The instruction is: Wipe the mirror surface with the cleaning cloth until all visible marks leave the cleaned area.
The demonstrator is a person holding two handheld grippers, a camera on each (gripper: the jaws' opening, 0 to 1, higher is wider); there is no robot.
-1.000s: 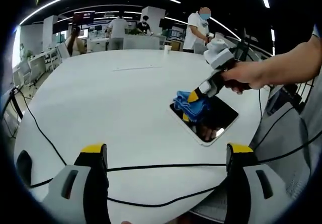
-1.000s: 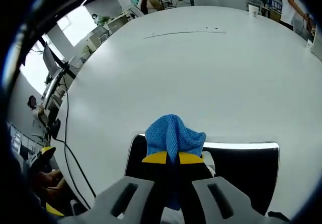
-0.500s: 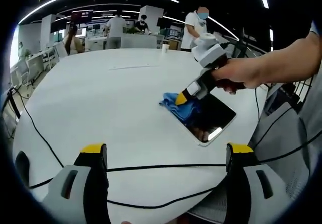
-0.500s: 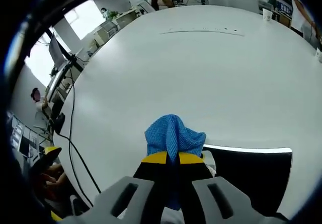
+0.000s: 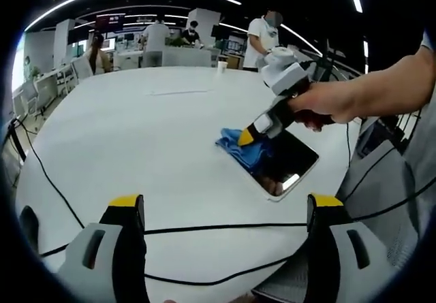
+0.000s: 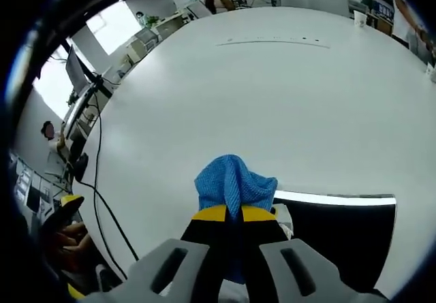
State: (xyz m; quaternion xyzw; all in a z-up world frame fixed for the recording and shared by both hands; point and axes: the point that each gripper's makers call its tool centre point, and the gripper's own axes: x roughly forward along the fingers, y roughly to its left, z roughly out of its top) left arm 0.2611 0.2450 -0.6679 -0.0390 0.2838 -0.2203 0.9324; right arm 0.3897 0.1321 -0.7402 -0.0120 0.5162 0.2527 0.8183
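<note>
Now the right claw [image 6: 228,213] pinches a bunched, knitted blue cloth [image 6: 234,182] at the glossy rectangular mirror's [image 6: 340,231] edge; left claw [image 5: 225,211] gapes.

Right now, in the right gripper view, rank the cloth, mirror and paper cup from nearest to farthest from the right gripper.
1. Cloth: clamped in the right gripper.
2. Mirror: just beyond, to the right under the jaws.
3. Paper cup: far across the table, upper right.

Cloth [image 6: 235,184] is blue woven fabric, nubby matt texture, bunched soft. Mirror [image 5: 286,163] is dark glossy glass with a thin pale rim, throwing sharp reflections; table [image 6: 272,105] is smooth white, satin with faint sheen. Cable [image 5: 204,228] across the table looks like black matt rubber.
</note>
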